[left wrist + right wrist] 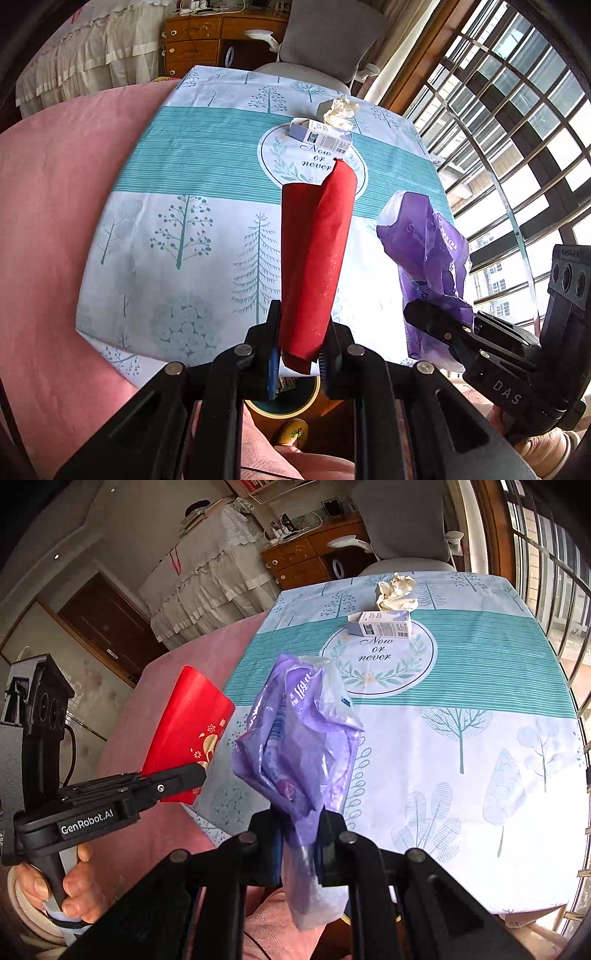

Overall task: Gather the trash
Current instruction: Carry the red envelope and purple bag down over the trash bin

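My left gripper [301, 345] is shut on a red paper envelope [314, 254] that stands up over the near table edge; it also shows in the right wrist view [184, 734]. My right gripper [301, 834] is shut on a crumpled purple plastic wrapper [299, 738], also seen in the left wrist view [428, 254]. On the far half of the table lie a small white carton [319, 136] [380, 624] and a crumpled white tissue [340, 110] [395, 590]. A round bin [291, 400] with trash in it sits on the floor below my left gripper.
The table [177, 236] has a tree-print cloth, with a pink cover [48, 221] to its left. A grey office chair [325, 40] stands behind the table. A barred window [517, 122] runs along the right. A wooden desk [207, 40] is at the back.
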### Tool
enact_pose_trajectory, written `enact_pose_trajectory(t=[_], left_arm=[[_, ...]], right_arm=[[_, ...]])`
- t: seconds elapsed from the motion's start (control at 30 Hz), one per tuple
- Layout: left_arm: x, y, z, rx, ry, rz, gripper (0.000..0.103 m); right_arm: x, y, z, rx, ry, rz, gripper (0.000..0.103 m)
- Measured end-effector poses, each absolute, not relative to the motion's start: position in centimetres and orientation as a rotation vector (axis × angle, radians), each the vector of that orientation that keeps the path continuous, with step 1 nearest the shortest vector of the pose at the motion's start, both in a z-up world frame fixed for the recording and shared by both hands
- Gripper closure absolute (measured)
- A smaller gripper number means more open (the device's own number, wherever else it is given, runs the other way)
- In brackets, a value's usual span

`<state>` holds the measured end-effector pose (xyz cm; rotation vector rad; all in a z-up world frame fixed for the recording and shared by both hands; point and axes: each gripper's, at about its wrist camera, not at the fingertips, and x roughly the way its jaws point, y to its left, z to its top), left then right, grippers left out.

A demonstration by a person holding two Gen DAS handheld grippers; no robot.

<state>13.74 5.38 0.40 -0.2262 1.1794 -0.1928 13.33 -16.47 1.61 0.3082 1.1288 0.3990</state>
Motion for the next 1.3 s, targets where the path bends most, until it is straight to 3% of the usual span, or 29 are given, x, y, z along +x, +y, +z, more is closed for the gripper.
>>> enact_pose_trajectory(t=[0.23,0.57,0.9,1.3], left_arm=[[5.9,1.1,-0.8,-0.173,1.251,-0.209,0.088],[0.8,-1.0,-7.4,-0.121,1.371,-0.243,0.088],[-0.8,-1.6,-20.3,-0.114,1.486,-0.273,0.088],[0.4,-3.3,-36.4,-0.035,1.579,-0.292,0.088]], right_arm=[[5.0,-19.5,0.1,0.294,1.196,0.407,0.091],[-0.5,-20.0,-8.5,0.366,1.388,0.341,0.091],[-1.9,-18.0,-23.1,0.420,1.588,0.192,0.091],[-2.1,-18.5,-35.9,0.518,1.636,0.049,0.090]])
